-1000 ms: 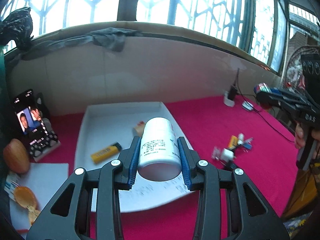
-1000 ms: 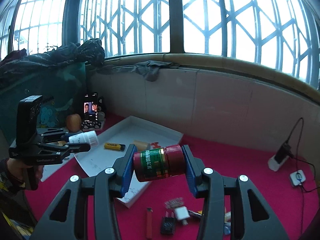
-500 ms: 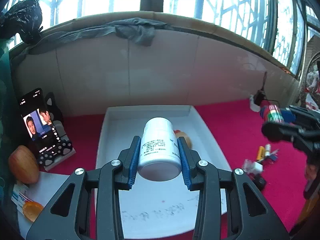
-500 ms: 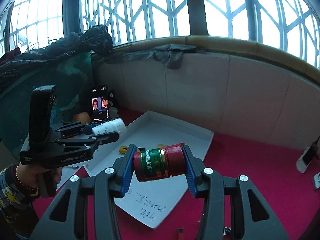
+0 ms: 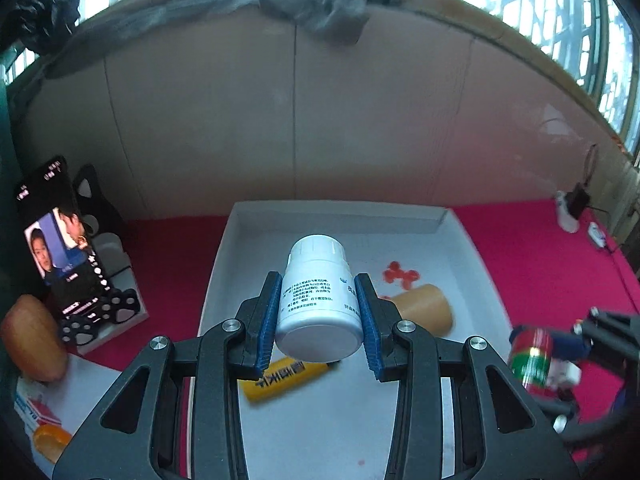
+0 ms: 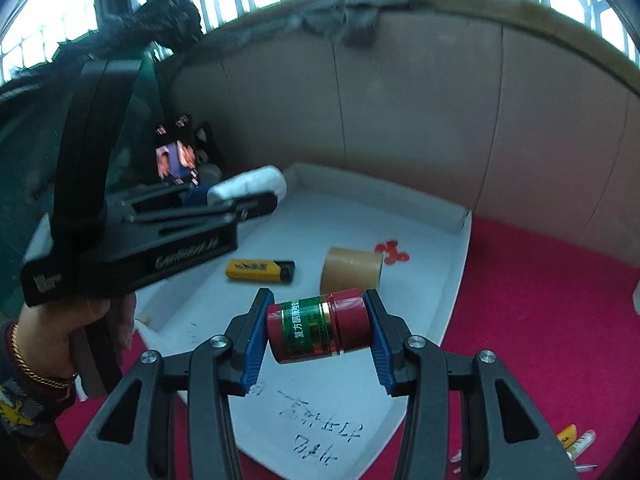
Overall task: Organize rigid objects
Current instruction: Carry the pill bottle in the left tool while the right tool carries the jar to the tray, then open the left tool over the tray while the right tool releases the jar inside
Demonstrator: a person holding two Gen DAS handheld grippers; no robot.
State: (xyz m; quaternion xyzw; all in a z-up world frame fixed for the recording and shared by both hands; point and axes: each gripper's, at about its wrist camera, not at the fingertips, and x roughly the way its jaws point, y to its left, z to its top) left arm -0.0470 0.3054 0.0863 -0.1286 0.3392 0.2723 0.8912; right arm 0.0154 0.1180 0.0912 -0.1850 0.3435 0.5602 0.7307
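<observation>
My left gripper (image 5: 318,326) is shut on a white pill bottle (image 5: 318,304), cap pointing forward, held over the white tray (image 5: 340,216). The right wrist view shows that same bottle (image 6: 250,188) and left gripper at the tray's left side. My right gripper (image 6: 318,334) is shut on a red bottle with a green label (image 6: 318,330), lying sideways between the pads above the tray's (image 6: 460,248) near part. Inside the tray lie a yellow lighter (image 6: 260,271) (image 5: 286,376) and a tan roll (image 6: 352,270) (image 5: 424,308). The red bottle (image 5: 530,358) also appears at the left view's right edge.
A phone on a stand (image 5: 60,248) plays video left of the tray on the red cloth (image 5: 540,260). A brown round object (image 5: 30,336) and white paper lie further left. A charger and cable (image 5: 572,208) sit far right. Small loose items (image 6: 576,440) lie near right. A wall stands behind.
Both grippers have moved forward and down toward the tray with their bottles still held. The tray now fills more of both views, and the two grippers are closer together.
</observation>
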